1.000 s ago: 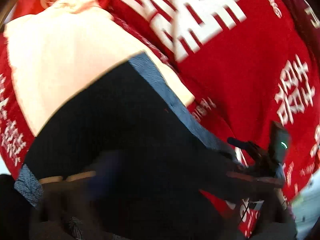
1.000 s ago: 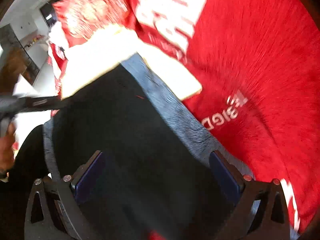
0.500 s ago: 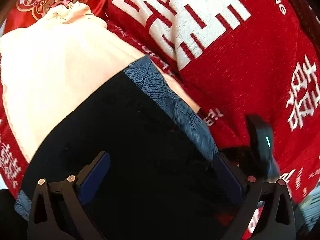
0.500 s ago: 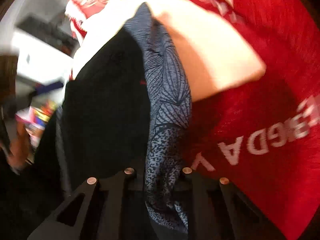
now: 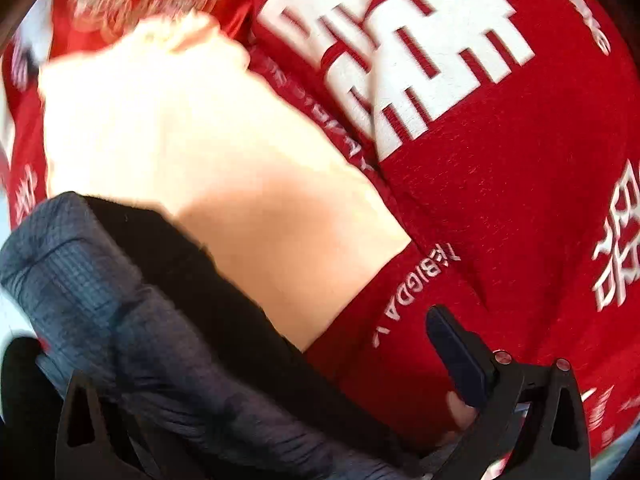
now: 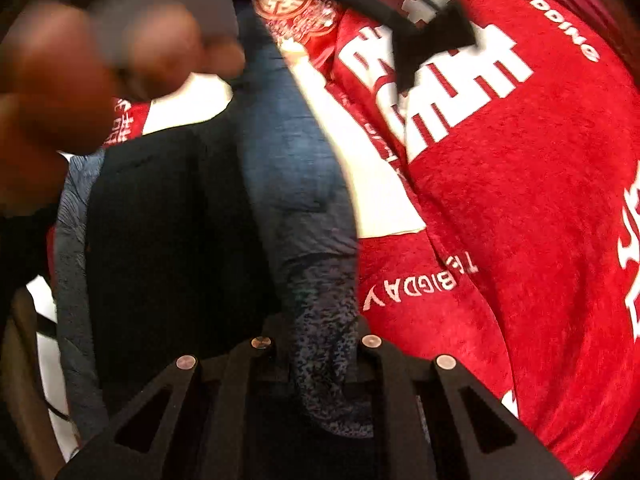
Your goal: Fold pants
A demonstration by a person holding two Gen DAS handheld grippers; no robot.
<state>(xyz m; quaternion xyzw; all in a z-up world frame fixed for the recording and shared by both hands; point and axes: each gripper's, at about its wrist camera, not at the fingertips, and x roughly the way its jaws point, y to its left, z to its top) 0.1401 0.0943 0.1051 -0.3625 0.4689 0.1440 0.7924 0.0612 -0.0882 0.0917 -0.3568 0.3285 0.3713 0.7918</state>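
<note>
Pants point(image 6: 168, 240) hem pinched in clenched right tool point(image 6: 316, 344); left tool point(image 5: 280, 392) spread wide, gripping nothing

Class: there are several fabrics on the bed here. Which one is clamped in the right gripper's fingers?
The black pants, by their patterned blue-grey band. The right gripper is shut on that band; the cream cloth and red blanket lie untouched beside it.

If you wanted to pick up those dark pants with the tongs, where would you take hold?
Probably the blue-grey patterned edge band of the pants. It forms a narrow raised fold that the tongs can pinch, coming from the near side along the strip. The right tongs already pinch it there; the black panel lies flat and offers less to grip.
</note>
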